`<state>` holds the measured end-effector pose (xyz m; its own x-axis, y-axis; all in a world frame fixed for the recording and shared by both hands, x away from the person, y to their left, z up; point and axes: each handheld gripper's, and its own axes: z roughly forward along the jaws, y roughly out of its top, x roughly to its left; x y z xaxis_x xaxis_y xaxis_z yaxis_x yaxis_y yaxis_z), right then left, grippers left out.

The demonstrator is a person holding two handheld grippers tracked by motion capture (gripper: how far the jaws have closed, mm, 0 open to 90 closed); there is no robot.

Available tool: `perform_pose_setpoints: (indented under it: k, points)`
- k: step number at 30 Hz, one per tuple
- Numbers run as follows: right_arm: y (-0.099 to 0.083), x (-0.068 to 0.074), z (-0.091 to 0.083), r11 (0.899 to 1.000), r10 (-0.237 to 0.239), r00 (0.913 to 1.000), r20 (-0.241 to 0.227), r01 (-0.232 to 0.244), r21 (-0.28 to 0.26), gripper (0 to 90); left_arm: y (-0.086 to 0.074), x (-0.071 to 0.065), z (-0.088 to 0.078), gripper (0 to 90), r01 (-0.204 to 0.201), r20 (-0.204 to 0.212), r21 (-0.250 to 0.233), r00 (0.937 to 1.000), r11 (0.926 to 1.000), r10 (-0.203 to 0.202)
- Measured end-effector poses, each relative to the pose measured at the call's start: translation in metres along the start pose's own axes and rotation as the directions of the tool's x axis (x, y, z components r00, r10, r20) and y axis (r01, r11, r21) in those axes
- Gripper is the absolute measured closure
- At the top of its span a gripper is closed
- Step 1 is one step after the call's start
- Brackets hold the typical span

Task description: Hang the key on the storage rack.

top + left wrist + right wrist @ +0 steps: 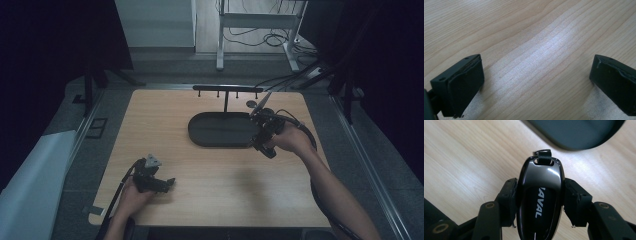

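Overhead, the right hand-held gripper (pixel 261 131) sits at the near right edge of the dark oval tray (pixel 220 129), just in front of a black hook rack (pixel 227 90) standing on the wooden surface (pixel 210 190). My guess is the key is being carried toward the tray or the rack. The left hand-held gripper (pixel 162 184) rests low on the near left part of the surface, well apart from the tray, seemingly parked out of the way.

Along the left hand-held gripper (pixel 536 75), its jaws stand spread wide over bare wood grain with nothing between them.

Along the right hand-held gripper (pixel 540 197), the jaws are pinching a glossy black car key fob (pixel 540 192) by its two long sides. The fob lies lengthwise between the pads, its strap loop pointing forward past the fingertips toward the tray (pixel 574 132), held just above the surface and near the tray's rim.
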<state>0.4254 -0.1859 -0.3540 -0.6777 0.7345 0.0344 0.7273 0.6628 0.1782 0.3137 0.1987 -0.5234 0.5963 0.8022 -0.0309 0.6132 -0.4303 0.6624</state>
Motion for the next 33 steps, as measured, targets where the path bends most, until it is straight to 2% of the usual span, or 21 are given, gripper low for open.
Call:
perform_pose_setpoints:
  k: [6, 7, 12, 13, 15, 16, 22, 23, 28, 30, 33]
  points:
    - [0.01, -0.007, -0.013, 0.999, 0.038, 0.9993, 0.003, -0.038, -0.016, 48.3, 0.0, 0.0, 0.0, 0.0, 0.0, 0.001, 0.002, 1.0, 1.0, 0.0]
    - [0.014, -0.011, -0.018, 0.998, 0.056, 0.9984, 0.006, -0.056, -0.021, 48.3, 0.0, 0.0, 0.0, 0.0, 0.0, 0.001, 0.001, 1.0, 1.0, 0.0]
    - [0.021, -0.019, -0.026, 0.997, 0.074, 0.9971, 0.016, -0.074, -0.016, 48.3, 0.0, 0.0, 0.0, 0.0, -0.001, 0.001, 0.002, 1.0, 1.0, 0.001]
    - [0.024, -0.023, -0.031, 0.995, 0.1, 0.9949, 0.012, -0.1, -0.017, 48.3, 0.0, 0.0, 0.0, 0.0, -0.001, 0.001, 0.002, 1.0, 1.0, 0.001]
    - [0.026, -0.025, -0.033, 0.994, 0.109, 0.9939, 0.015, -0.109, -0.021, 48.3, 0.0, 0.0, 0.0, 0.0, -0.001, 0.001, 0.002, 1.0, 1.0, 0.001]
    - [0.029, -0.03, -0.038, 0.991, 0.132, 0.9911, 0.017, -0.132, -0.026, 48.3, 0.0, 0.0, 0.0, 0.0, -0.001, 0.001, 0.002, 1.0, 1.0, 0.001]
    - [0.037, -0.038, -0.048, 0.986, 0.167, 0.9859, 0.016, -0.166, -0.03, 48.3, 0.0, 0.0, 0.0, 0.0, -0.005, 0.002, 0.007, 1.0, 1.0, 0.005]
    - [0.042, -0.041, -0.051, 0.981, 0.19, 0.9815, 0.018, -0.19, -0.032, 48.3, 0.0, 0.0, 0.0, 0.0, -0.005, 0.001, 0.006, 1.0, 1.0, 0.005]
    - [0.05, -0.046, -0.056, 0.976, 0.217, 0.976, 0.019, -0.216, -0.038, 48.4, 0.0, 0.0, 0.0, 0.0, -0.002, 0.0, 0.004, 1.0, 1.0, 0.002]
    - [0.056, -0.05, -0.06, 0.969, 0.243, 0.97, 0.015, -0.242, -0.044, 48.4, 0.0, 0.0, 0.0, 0.0, -0.002, 0.0, 0.004, 1.0, 1.0, 0.002]
    - [0.059, -0.053, -0.062, 0.968, 0.25, 0.968, 0.023, -0.249, -0.041, 48.3, 0.0, 0.0, 0.0, 0.0, -0.002, 0.0, 0.004, 1.0, 1.0, 0.002]
